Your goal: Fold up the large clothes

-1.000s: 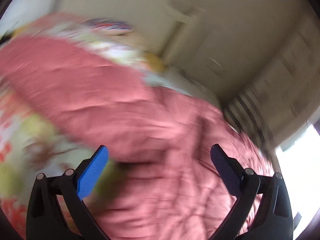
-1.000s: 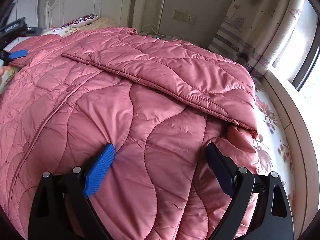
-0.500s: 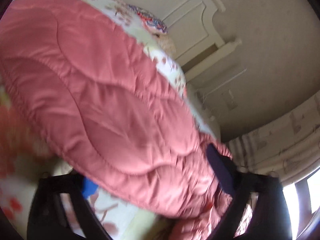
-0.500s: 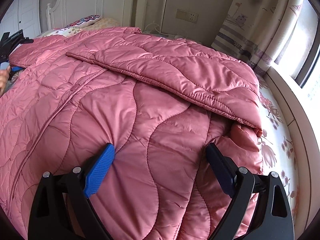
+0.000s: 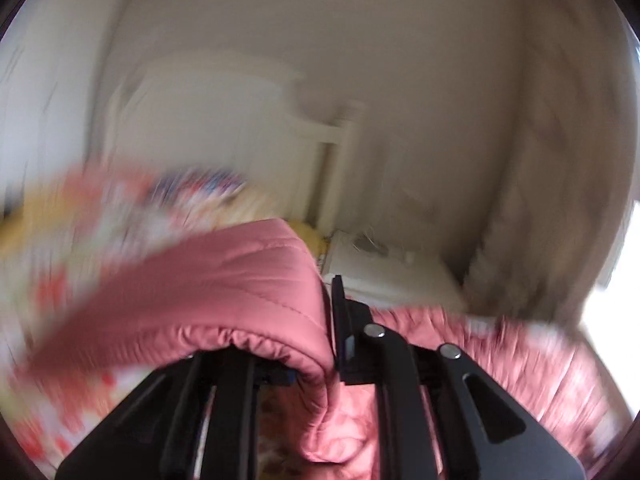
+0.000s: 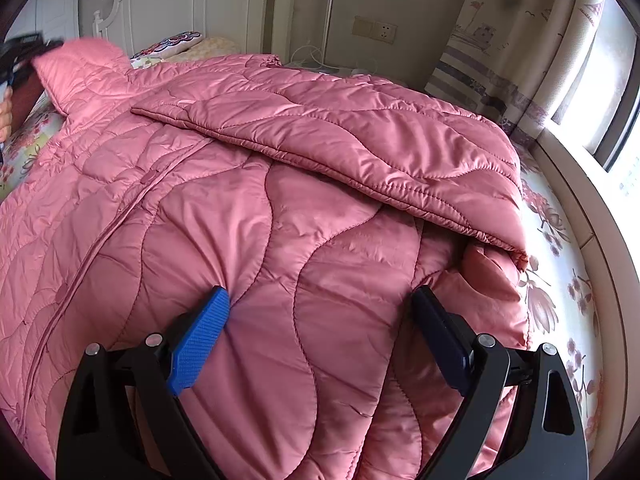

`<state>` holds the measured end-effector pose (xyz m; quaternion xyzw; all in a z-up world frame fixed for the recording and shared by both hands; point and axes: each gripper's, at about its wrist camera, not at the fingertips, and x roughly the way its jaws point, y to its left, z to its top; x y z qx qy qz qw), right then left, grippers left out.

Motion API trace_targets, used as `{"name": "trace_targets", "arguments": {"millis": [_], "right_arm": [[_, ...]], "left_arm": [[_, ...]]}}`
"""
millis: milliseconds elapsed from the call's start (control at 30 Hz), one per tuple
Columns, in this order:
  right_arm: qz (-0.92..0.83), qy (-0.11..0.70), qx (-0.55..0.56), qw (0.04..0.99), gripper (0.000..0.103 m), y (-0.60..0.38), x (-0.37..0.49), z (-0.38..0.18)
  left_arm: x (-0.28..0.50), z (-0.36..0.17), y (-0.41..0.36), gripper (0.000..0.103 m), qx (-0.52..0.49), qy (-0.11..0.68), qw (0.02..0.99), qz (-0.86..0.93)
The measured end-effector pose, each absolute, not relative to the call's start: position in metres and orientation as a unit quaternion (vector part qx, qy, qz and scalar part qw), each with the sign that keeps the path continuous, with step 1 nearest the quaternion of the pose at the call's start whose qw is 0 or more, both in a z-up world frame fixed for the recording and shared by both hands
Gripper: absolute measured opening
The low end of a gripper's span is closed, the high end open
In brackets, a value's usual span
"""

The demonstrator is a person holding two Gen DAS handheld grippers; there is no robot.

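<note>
Pink quilted padding covers most of the bed: a long coat (image 6: 248, 208) lies spread over the flowered sheet (image 6: 560, 280), its long axis running from the hem near the right wrist camera up toward the white headboard (image 6: 180, 4). One side panel (image 6: 340, 128) is already folded across the body, its stitched edge slanting from upper left to lower right. The other side, toward the left edge of the right wrist view, is not yet folded in, and there the sleeve end (image 5: 248, 288) is lifted clear of the sheet.

That raised end sits in the left gripper (image 5: 332, 340), whose jaws have just been closing and now pinch the puffy cuff between them; the left view is smeared with motion. From that grip the body of the coat lies down and to the right, so I judge the coming move to be a carry across the long axis, laying the sleeve over the middle.

Over the hem, the right gripper (image 6: 320, 336) hangs with jaws wide apart, holding nothing. It is nearer the hem, the left one nearer the collar.
</note>
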<state>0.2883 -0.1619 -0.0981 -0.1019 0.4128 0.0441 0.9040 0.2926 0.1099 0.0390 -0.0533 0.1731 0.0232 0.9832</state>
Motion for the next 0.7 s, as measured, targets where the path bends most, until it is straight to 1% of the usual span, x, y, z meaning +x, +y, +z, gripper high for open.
{"name": "trace_targets", "arguments": {"millis": [33, 67, 100, 133, 200, 267, 300, 333, 367, 400, 467, 533, 567, 633, 700], "right_arm": [[0.044, 0.413, -0.101, 0.904, 0.089, -0.162, 0.288, -0.098], [0.045, 0.413, -0.101, 0.904, 0.089, -0.162, 0.288, -0.098], [0.046, 0.413, -0.100, 0.904, 0.089, -0.162, 0.288, -0.098], [0.046, 0.413, -0.099, 0.904, 0.089, -0.162, 0.288, -0.098], [0.047, 0.414, -0.097, 0.904, 0.089, -0.163, 0.289, -0.098], [0.048, 0.414, -0.095, 0.904, 0.089, -0.163, 0.288, -0.098], [0.048, 0.414, -0.095, 0.904, 0.089, -0.163, 0.288, -0.098], [0.049, 0.414, -0.094, 0.904, 0.089, -0.163, 0.288, -0.098], [0.048, 0.414, -0.094, 0.904, 0.089, -0.163, 0.288, -0.098], [0.048, 0.415, -0.093, 0.904, 0.089, -0.163, 0.288, -0.098], [0.046, 0.413, -0.094, 0.905, 0.089, -0.162, 0.286, -0.097], [0.039, 0.407, -0.099, 0.907, 0.088, -0.161, 0.281, -0.093], [0.023, 0.386, -0.101, 0.917, 0.087, -0.161, 0.274, -0.085], [0.008, 0.329, -0.078, 0.941, 0.085, -0.165, 0.259, -0.058], [0.034, 0.266, -0.034, 0.963, 0.085, -0.160, 0.245, -0.017]], "left_arm": [[0.294, 0.039, 0.072, 0.017, 0.019, 0.180, 0.984, 0.007], [0.295, 0.035, 0.045, 0.024, 0.069, 0.189, 0.980, -0.011], [0.297, 0.025, 0.010, 0.036, 0.128, 0.210, 0.968, -0.041], [0.296, 0.014, -0.011, 0.044, 0.165, 0.226, 0.958, -0.057], [0.296, -0.012, -0.050, 0.068, 0.233, 0.249, 0.937, -0.077], [0.300, -0.050, -0.086, 0.077, 0.296, 0.290, 0.905, -0.097], [0.300, -0.062, -0.090, 0.081, 0.306, 0.305, 0.896, -0.103], [0.303, -0.079, -0.093, 0.082, 0.316, 0.325, 0.885, -0.107], [0.303, -0.086, -0.093, 0.083, 0.312, 0.328, 0.885, -0.109], [0.307, -0.084, -0.085, 0.092, 0.283, 0.334, 0.892, -0.112], [0.318, -0.080, -0.068, 0.101, 0.228, 0.363, 0.896, -0.117], [0.326, -0.080, -0.056, 0.101, 0.190, 0.387, 0.893, -0.131], [0.328, -0.080, -0.053, 0.101, 0.179, 0.392, 0.892, -0.135], [0.323, -0.081, -0.055, 0.101, 0.182, 0.394, 0.891, -0.132], [0.317, -0.082, -0.060, 0.101, 0.203, 0.384, 0.893, -0.121]]}}
